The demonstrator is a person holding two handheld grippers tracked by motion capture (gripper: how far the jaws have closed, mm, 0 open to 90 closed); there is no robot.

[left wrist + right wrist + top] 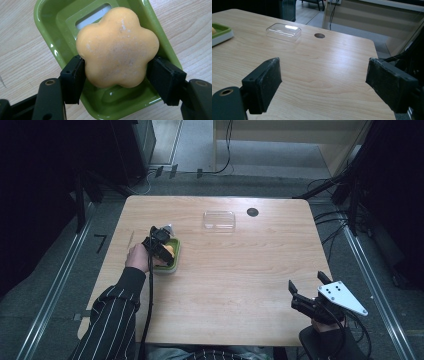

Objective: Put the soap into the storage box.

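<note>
Your left gripper (116, 72) grips a flower-shaped orange soap (117, 47) — both jaws press its sides — over the green soap dish (50, 30), which sits toward the left edge of the tabletop (240, 270). Whether the soap touches the dish floor is unclear. Your right gripper (306, 284) hangs at the near right corner, its jaws spread wide with nothing between them. A clear plastic lid (219, 219) lies near the far edge, beside a round cable hole (252, 212).

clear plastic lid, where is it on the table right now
In the high view the clear plastic lid lies on the table's far side, just left of the round cable hole and beyond the green soap dish.
</note>
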